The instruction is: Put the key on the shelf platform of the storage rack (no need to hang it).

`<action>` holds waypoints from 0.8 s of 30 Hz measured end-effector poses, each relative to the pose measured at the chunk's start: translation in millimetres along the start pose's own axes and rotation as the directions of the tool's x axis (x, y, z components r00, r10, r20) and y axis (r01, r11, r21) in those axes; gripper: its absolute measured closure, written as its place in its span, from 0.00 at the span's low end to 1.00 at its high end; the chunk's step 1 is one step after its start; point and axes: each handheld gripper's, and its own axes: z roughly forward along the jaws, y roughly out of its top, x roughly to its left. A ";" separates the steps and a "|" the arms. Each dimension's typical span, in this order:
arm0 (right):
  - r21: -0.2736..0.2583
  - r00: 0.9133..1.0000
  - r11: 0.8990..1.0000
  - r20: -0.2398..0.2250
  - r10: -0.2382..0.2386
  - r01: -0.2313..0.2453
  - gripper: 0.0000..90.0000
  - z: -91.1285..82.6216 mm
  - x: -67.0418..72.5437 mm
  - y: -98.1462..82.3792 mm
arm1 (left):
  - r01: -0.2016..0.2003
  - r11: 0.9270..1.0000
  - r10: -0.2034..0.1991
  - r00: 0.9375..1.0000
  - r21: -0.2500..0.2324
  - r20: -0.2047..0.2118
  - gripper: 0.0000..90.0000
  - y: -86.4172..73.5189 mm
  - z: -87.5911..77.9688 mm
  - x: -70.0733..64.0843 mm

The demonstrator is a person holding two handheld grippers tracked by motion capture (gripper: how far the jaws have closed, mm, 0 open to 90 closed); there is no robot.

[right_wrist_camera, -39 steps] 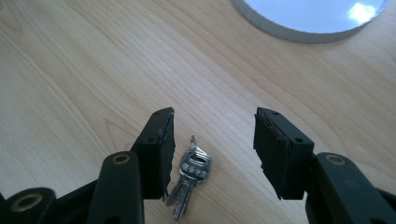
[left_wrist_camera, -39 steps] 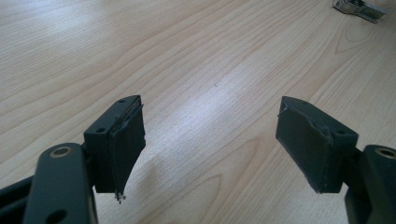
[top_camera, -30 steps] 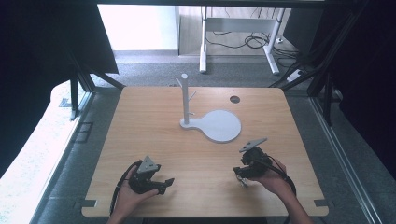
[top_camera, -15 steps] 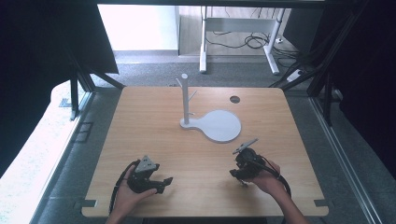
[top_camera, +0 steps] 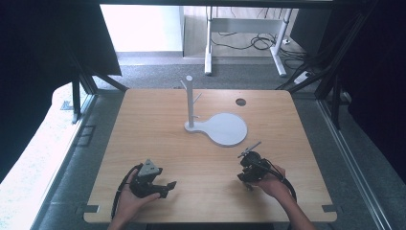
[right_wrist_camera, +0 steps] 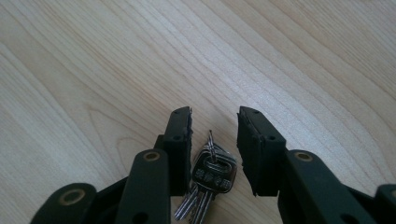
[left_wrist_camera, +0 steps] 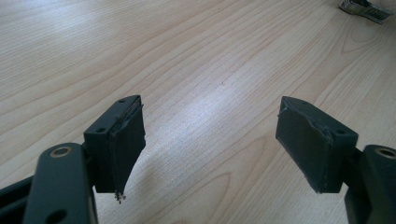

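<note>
Keys (right_wrist_camera: 208,179) on table (top_camera: 158,124), stand (top_camera: 191,103) behind.

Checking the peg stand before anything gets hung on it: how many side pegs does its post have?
2 visible on the stand, at the table's far middle: one high on the post's left, one lower on its right. A peg behind the post could be hidden.

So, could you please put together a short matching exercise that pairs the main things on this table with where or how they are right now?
Things:
1. left gripper
2. bunch of keys
3. white peg stand
4. round hole in the tabletop

States:
A. lying on the wood between the right gripper's jaws, which are apart
B. far side of the table, right of the stand
C. jaws wide apart, bare wood between them
D. upright at the edge of a flat round base

Pairs: 1-C, 2-A, 3-D, 4-B
</note>
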 end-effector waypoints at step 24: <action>0.052 0.997 0.996 -0.043 0.069 -0.067 0.85 9.3 -12.9 -3.1 | -0.002 1.000 0.002 1.000 0.006 -0.010 0.27 -0.9 0.1 2.3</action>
